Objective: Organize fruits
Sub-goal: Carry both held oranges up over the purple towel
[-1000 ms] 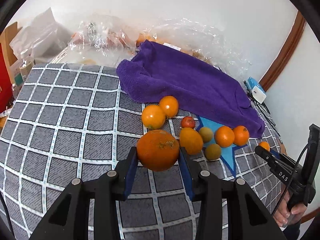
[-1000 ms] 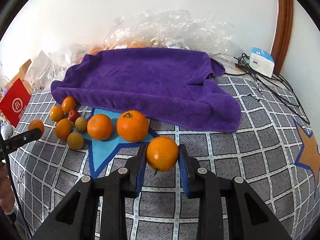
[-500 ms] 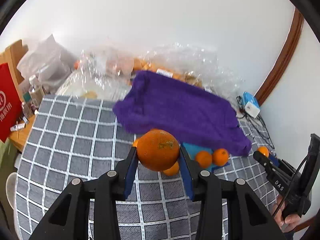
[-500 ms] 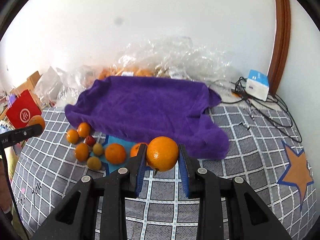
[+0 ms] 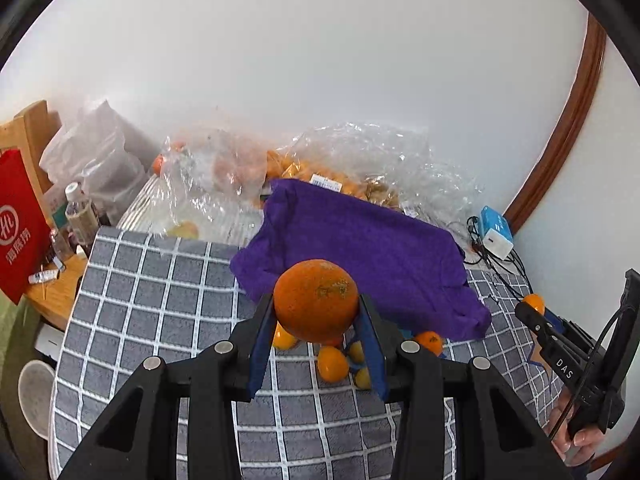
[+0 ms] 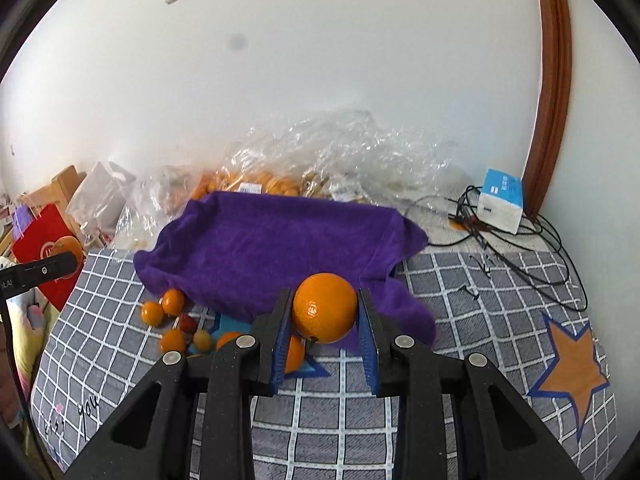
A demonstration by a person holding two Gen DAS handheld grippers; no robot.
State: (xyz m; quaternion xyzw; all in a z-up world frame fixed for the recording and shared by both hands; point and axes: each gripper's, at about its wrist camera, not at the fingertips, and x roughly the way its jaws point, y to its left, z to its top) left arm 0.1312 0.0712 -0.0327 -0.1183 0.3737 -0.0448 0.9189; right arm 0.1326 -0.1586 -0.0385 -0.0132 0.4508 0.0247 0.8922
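Note:
My left gripper is shut on a large, rough-skinned orange, held high above the grey checked cloth. My right gripper is shut on a smoother orange. Far below, loose fruit lies by the front edge of a purple towel: small oranges, a red fruit and a greenish one. In the left wrist view the fruit pile shows partly behind my fingers. Each view catches the other gripper at its edge, holding its orange.
Clear plastic bags holding more fruit lie against the wall behind the towel. A white and blue box with black cables sits at the right. A red bag and bottles stand left. An orange star marks the cloth.
Both grippers have risen with their oranges still clamped. The table and loose fruit now look smaller and lower, and more wall shows.

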